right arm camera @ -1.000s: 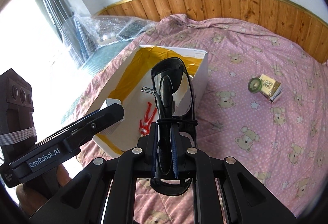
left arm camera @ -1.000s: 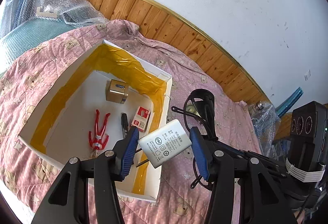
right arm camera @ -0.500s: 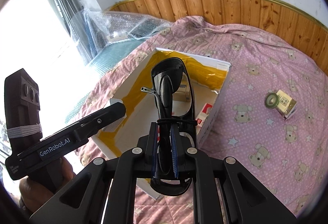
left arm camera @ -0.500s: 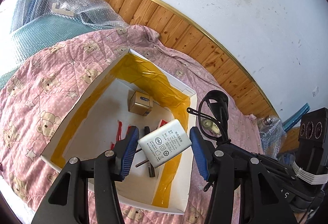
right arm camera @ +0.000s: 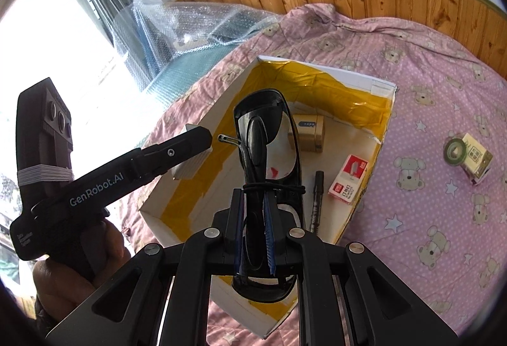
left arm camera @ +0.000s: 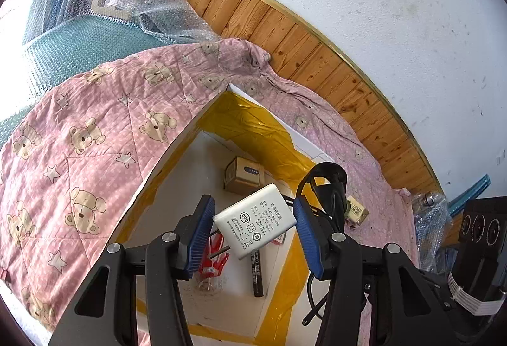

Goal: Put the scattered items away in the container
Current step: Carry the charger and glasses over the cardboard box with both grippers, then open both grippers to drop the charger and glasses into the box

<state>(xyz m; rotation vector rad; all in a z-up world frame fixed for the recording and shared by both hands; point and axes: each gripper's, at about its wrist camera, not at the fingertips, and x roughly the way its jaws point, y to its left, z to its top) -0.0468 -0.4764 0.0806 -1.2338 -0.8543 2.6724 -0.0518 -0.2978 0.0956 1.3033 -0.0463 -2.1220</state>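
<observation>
While both claws hang over the box [right arm camera: 355,78], each holds one thing: the left claw [left arm camera: 253,230] grips one white charger [left arm camera: 255,224] by its corners, the right claw [right arm camera: 255,228] is clamped on one pair of black glasses [right arm camera: 264,137]. Below them the box holds four things: carton [right arm camera: 307,132], red pack [right arm camera: 348,179], pen [right arm camera: 316,200], red figure [left arm camera: 214,257]. Right of the right claw, one tape roll [right arm camera: 454,152] touches one small box [right arm camera: 477,157] on the quilt [right arm camera: 437,92].

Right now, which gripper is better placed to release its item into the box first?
Probably left. The left gripper holds the white charger directly over the box interior; the right gripper holds the sunglasses nearer its edge.
</observation>
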